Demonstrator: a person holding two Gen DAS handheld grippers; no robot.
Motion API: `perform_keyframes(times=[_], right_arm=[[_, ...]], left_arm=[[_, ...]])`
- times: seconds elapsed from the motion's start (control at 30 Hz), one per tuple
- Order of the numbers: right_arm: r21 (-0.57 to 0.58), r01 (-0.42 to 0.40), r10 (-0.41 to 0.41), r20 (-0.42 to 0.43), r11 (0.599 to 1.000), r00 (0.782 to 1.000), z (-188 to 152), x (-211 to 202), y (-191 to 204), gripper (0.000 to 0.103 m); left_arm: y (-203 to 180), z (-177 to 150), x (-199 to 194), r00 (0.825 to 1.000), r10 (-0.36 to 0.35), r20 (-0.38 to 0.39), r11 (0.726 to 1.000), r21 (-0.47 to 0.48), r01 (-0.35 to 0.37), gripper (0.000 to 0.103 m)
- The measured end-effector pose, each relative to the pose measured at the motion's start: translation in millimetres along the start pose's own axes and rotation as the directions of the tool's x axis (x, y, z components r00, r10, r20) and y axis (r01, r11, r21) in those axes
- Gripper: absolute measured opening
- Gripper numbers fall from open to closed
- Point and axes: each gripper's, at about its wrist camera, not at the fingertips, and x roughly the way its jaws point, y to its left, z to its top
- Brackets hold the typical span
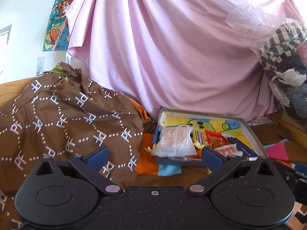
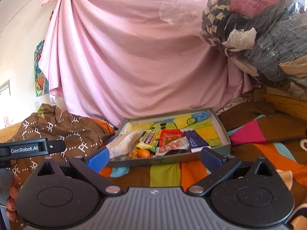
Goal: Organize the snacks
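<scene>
Left wrist view: the left gripper (image 1: pixel 155 158) gapes empty at lower centre; the snacks (image 1: pixel 190 140) sit in a shallow box (image 1: pixel 255 140), right of centre.

Right wrist view: the right gripper (image 2: pixel 155 158) likewise spread, empty; the box (image 2: pixel 222 132) at centre holds the snacks (image 2: pixel 153 141).

Behind the matt cardboard box (image 2: pixel 220 132) hangs a smooth pink cloth (image 2: pixel 134 57). Inside it lie glossy plastic wrappers (image 2: pixel 147 140). Left of it, brown printed fabric (image 1: pixel 67 115).
</scene>
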Motion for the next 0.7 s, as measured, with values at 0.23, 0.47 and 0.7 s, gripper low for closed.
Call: perform_keyframes(times=[0.23, 0.47, 0.7], right_arm=[[-0.002, 0.028, -0.028, -0.017, 1.0, 0.999, -5, -15, 6, 0.103], [-0.034, 0.032, -0.032, 0.002, 0.999, 0.999, -6, -29, 16, 0.103], [-0.077, 0.018, -0.018, 0.008, 0.997, 1.0, -9, -43, 29, 0.103]], left_arm=[[1, -11, -21, 0.999, -0.032, 0.021, 0.999, 0.01, 0.032, 0.102], [3, -17, -37, 0.998, -0.045, 0.041, 0.998, 0.051, 0.043, 0.102], [17, -30, -52, 0.998, -0.064, -0.004, 0.996, 0.069, 0.064, 0.102]])
